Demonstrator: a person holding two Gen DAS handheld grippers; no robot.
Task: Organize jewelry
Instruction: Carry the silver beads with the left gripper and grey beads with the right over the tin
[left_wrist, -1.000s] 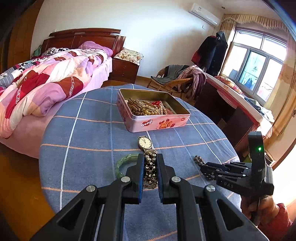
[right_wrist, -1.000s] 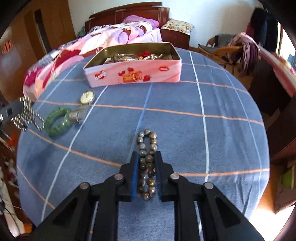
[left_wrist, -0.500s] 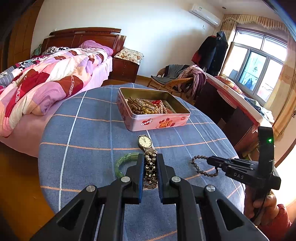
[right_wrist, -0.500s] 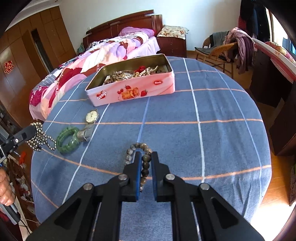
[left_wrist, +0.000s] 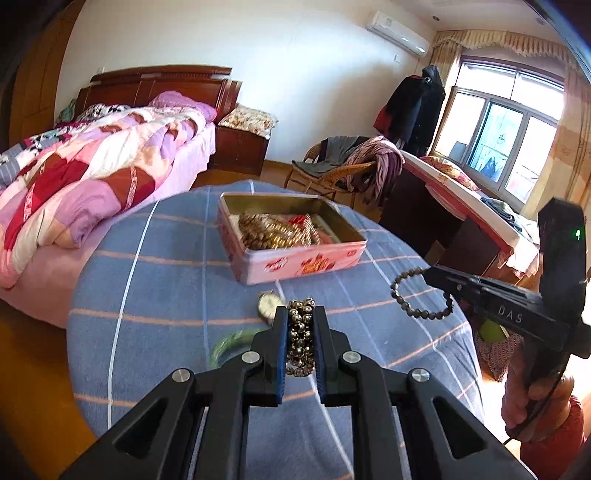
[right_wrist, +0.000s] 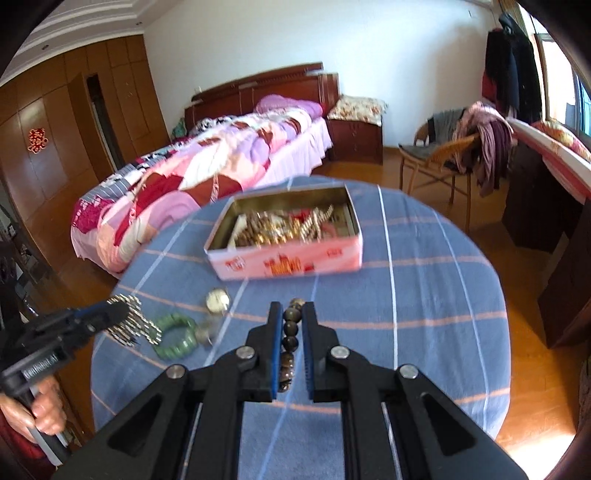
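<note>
Left wrist view
- Left gripper (left_wrist: 300, 321): jaws clamped on a metal bead chain (left_wrist: 301, 338), bunched between the pads, above the near part of the table.
- Right gripper (left_wrist: 430, 275): seen from the side at the table's right edge, jaws together on a dark bead bracelet (left_wrist: 419, 295) hanging as an open loop clear of the blue checked tablecloth (left_wrist: 159, 295).
- Tin (left_wrist: 291, 240): pink, lidless, toward the far edge; already holds a heap of brown and gold beads.
- Wristwatch (left_wrist: 267, 304): on the cloth just in front of the tin.
- Green bangle (left_wrist: 231, 341): on the cloth near the left jaw, partly hidden.

Right wrist view
- Right gripper (right_wrist: 290, 312): pads closed on the dark bead bracelet (right_wrist: 290, 332), the beads in a line between them.
- Left gripper (right_wrist: 118, 314): at the table's left edge, the chain (right_wrist: 133, 325) dangling from it.
- Watch (right_wrist: 218, 300), bangle (right_wrist: 175, 336): lying beside each other on the cloth; blurred.

Progress (judged)
- Done: part of the jewelry is in the tin (right_wrist: 284, 240).
- In hand: two pieces lifted, neither yet over the tin.
- Left: deposit both; then watch and bangle.
</note>
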